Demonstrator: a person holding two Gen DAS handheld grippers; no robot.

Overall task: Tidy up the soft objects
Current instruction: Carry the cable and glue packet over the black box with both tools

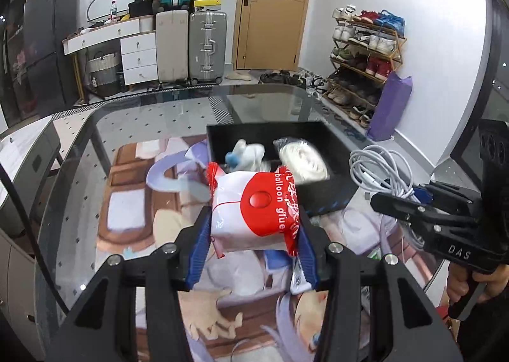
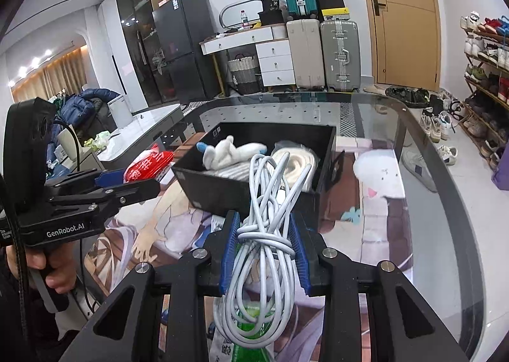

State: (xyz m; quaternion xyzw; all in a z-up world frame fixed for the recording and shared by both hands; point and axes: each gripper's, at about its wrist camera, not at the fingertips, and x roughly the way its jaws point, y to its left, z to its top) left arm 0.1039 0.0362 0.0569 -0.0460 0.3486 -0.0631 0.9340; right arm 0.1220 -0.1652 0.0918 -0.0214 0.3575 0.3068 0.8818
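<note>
I am seeing a glass table [image 2: 429, 203] that is carrying a printed cartoon mat [image 1: 133, 203]. A black box [image 2: 222, 193] is standing on the mat, and a green-and-white packet [image 2: 245, 339] is lying on it nearer to me.

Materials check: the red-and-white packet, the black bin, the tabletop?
Red-and-white packet: looks like glossy plastic film over something soft; it shines, crinkles at the sealed ends and dents between the pads.
Black bin: matte and rigid with sharp corners, probably plastic or coated board; cannot tell which.
Tabletop: clear glass, since floor and shoes show through it and it reflects light.
</note>
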